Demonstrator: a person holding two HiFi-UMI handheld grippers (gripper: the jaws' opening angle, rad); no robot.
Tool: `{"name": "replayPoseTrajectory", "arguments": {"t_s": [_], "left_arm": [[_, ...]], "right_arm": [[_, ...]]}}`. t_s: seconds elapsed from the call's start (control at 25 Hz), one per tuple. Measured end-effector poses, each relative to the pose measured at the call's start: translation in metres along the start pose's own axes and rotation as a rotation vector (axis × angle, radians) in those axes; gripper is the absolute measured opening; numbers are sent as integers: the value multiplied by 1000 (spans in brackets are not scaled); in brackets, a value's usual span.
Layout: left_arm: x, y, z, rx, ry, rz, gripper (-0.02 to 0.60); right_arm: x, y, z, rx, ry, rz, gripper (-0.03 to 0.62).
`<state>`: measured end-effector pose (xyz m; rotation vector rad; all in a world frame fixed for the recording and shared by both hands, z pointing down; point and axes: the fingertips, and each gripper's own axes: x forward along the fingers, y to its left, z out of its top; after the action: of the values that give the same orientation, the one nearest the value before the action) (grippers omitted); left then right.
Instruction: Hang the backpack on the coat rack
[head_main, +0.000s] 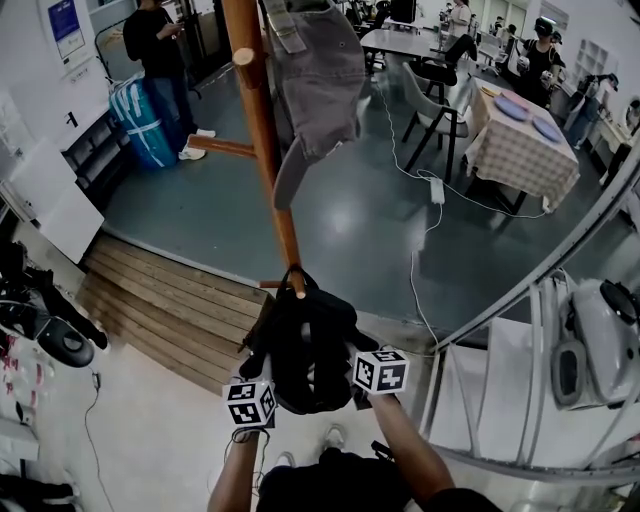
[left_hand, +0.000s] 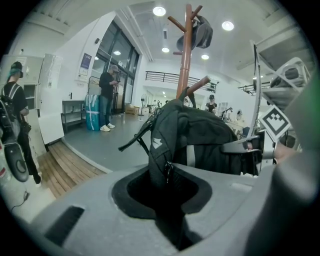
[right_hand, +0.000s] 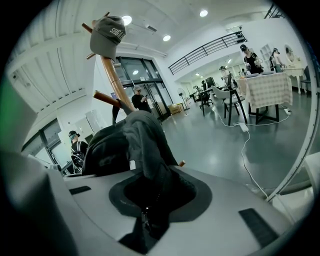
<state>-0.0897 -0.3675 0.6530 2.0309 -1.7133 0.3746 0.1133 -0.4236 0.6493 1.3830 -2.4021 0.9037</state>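
one backpack (head_main: 308, 345), pinched in left claw (left_hand: 167, 197), right claw (right_hand: 149, 200)

The coat rack (head_main: 262, 130) rises over a grey floor (head_main: 340, 250); a grey cap (head_main: 320, 80) hangs from an upper peg, and the backpack (head_main: 305, 350) meets a low peg at its top loop; a white power strip (head_main: 437, 190) lies on the floor with its cable; a wooden step (head_main: 170, 300) borders the floor; farther off stands a bench (head_main: 520, 155) under a checked cloth, bearing blue plates (head_main: 512, 106); a chair (head_main: 432, 110) stands beside it.
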Motion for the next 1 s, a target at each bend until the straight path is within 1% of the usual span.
{"name": "replayPoseTrajectory", "arguments": {"t_s": [0.6, 0.76, 0.88, 1.0], "left_arm": [[25, 11, -3, -4, 13, 22, 72], [30, 13, -5, 11, 13, 35, 74], [31, 13, -5, 27, 7, 30, 76], [29, 14, -3, 35, 1, 18, 85]], "right_arm": [[25, -12, -2, -3, 5, -25, 78], [28, -16, -3, -17, -6, -34, 80], [28, -19, -3, -18, -18, -40, 80], [26, -17, -3, -19, -24, -47, 97]]}}
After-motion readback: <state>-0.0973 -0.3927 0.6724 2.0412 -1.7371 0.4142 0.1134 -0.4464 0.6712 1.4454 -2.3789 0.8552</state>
